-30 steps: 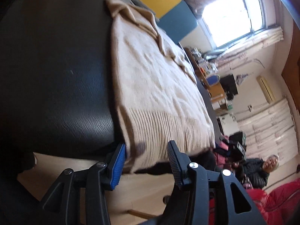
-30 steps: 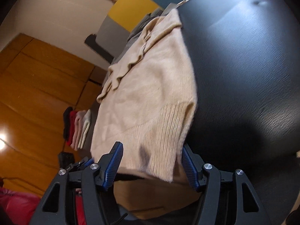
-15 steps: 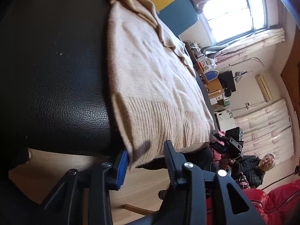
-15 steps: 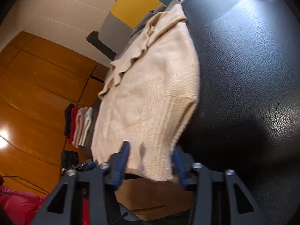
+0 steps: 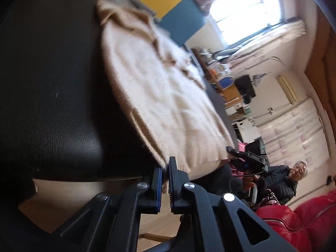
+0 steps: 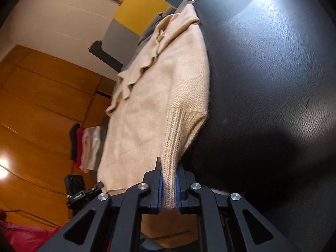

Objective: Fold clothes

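One beige knitted sweater (image 6: pixel 159 96), lying flat on a black leather-look surface (image 6: pixel 273 84), its ribbed hem at the near edge. Left gripper (image 5: pixel 165 174): jaws clamped on one hem corner; right gripper (image 6: pixel 168 180): jaws pinching the ribbed edge at the other corner. Also present: a row of folded garments (image 6: pixel 86 147) beyond the sweater, and a seated person (image 5: pixel 287 180) in the background.

Window (image 5: pixel 250 14) blown out, daylight source; left view motion-blurred; glare on black worktop (image 6: pixel 273 67); fisheye corners dark.
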`<move>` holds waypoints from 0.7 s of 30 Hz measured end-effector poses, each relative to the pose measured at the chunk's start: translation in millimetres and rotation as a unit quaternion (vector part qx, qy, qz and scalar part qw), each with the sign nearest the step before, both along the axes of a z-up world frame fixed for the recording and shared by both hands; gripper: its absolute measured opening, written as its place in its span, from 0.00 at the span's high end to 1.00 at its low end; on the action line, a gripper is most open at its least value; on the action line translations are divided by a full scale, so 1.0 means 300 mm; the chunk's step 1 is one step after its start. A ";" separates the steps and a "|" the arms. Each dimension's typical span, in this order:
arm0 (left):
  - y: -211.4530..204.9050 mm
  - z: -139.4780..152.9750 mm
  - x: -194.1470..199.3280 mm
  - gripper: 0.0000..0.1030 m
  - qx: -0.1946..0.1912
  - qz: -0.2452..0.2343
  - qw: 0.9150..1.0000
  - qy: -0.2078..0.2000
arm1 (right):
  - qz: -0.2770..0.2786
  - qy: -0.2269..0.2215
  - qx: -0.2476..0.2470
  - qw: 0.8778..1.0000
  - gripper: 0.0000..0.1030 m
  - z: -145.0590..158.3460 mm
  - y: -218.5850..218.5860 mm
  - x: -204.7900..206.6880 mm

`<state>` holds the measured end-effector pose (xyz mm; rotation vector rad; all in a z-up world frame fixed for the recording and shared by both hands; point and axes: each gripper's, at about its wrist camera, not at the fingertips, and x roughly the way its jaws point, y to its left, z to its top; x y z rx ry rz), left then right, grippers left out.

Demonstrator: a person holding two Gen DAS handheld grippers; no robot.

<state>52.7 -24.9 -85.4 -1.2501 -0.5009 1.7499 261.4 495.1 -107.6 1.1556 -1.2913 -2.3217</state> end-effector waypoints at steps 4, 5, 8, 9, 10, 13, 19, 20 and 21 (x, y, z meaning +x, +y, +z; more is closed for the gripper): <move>-0.046 0.054 0.021 0.97 0.025 0.007 1.000 0.007 | 0.007 0.004 -0.035 0.999 0.91 0.016 -0.018 0.044; -0.061 0.066 0.032 0.97 0.029 0.009 1.000 0.007 | 0.010 0.004 -0.043 0.999 0.91 0.020 -0.023 0.057; -0.113 0.097 0.065 0.97 0.038 0.014 0.999 0.006 | 0.007 0.009 -0.082 0.997 0.91 0.036 -0.026 0.112; -0.139 0.106 0.078 0.97 0.041 0.017 0.999 0.003 | 0.006 0.011 -0.096 0.995 0.91 0.042 -0.028 0.133; -0.159 0.113 0.088 0.97 0.047 0.022 0.999 -0.001 | 0.006 0.016 -0.107 0.994 0.91 0.052 -0.031 0.154; -0.180 0.136 0.084 0.97 0.066 0.039 0.997 -0.002 | -0.004 0.039 -0.146 0.988 0.91 0.085 -0.029 0.188; -0.121 0.193 -0.097 0.97 0.119 0.053 0.991 0.013 | -0.020 0.089 -0.176 0.980 0.91 0.169 0.024 0.026; -0.104 0.202 -0.147 0.97 0.130 0.058 0.990 0.012 | -0.025 0.094 -0.177 0.979 0.91 0.183 0.041 -0.021; -0.087 0.210 -0.196 0.97 0.141 0.063 0.988 0.011 | -0.031 0.099 -0.177 0.979 0.91 0.197 0.058 -0.068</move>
